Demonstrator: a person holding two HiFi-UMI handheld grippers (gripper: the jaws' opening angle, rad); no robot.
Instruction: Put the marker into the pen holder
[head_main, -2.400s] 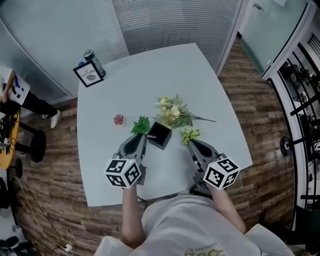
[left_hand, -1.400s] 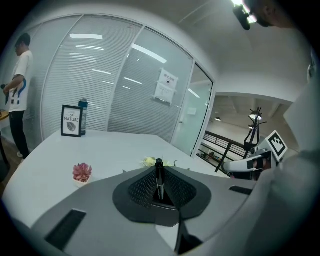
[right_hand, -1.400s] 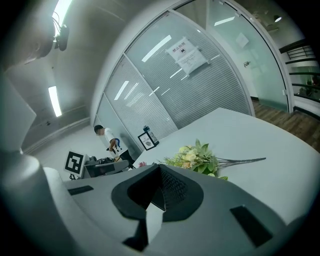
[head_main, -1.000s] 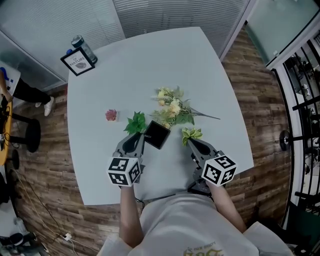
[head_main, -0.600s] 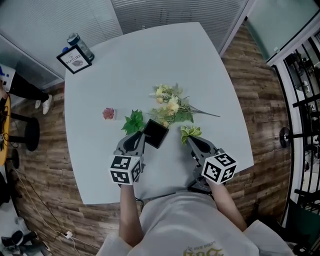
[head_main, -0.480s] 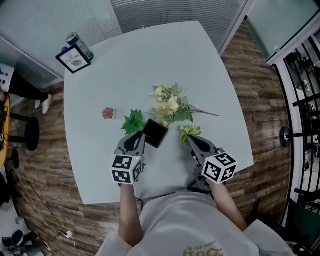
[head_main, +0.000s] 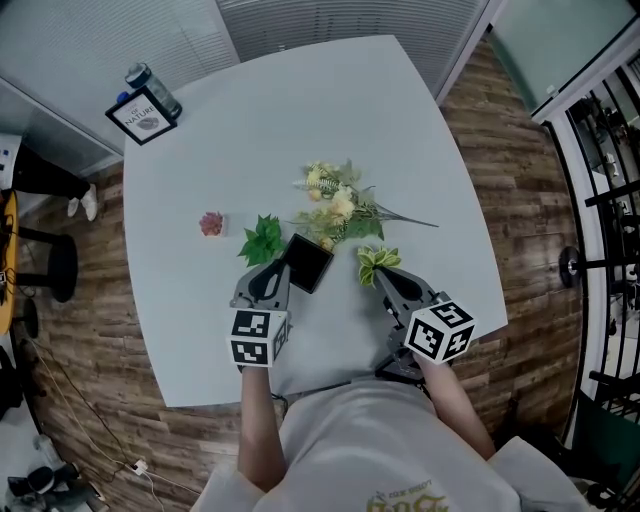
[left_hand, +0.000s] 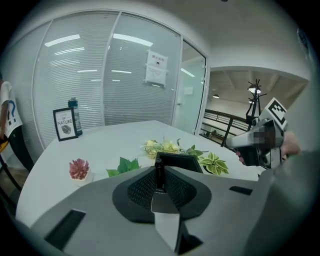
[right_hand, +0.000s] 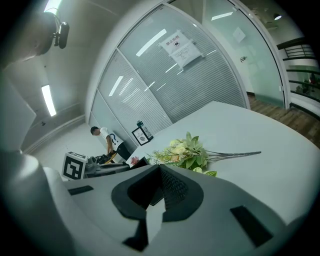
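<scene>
The black square pen holder stands open-topped on the white table, between my two grippers. My left gripper is just left of it, shut on a black marker that stands upright between the pads. In the left gripper view the left gripper has the pen holder right behind the marker's tip. My right gripper rests to the holder's right, jaws shut with nothing between them. The right gripper view shows the right gripper and a corner of the holder beyond it.
A bunch of artificial flowers lies behind the holder. A green leafy sprig, a small pink plant and a variegated plant sit nearby. A framed picture and a bottle stand at the far left corner.
The head view has shifted slightly. Both grippers keep about the same places beside the pen holder, and the left one stays shut on the marker.
</scene>
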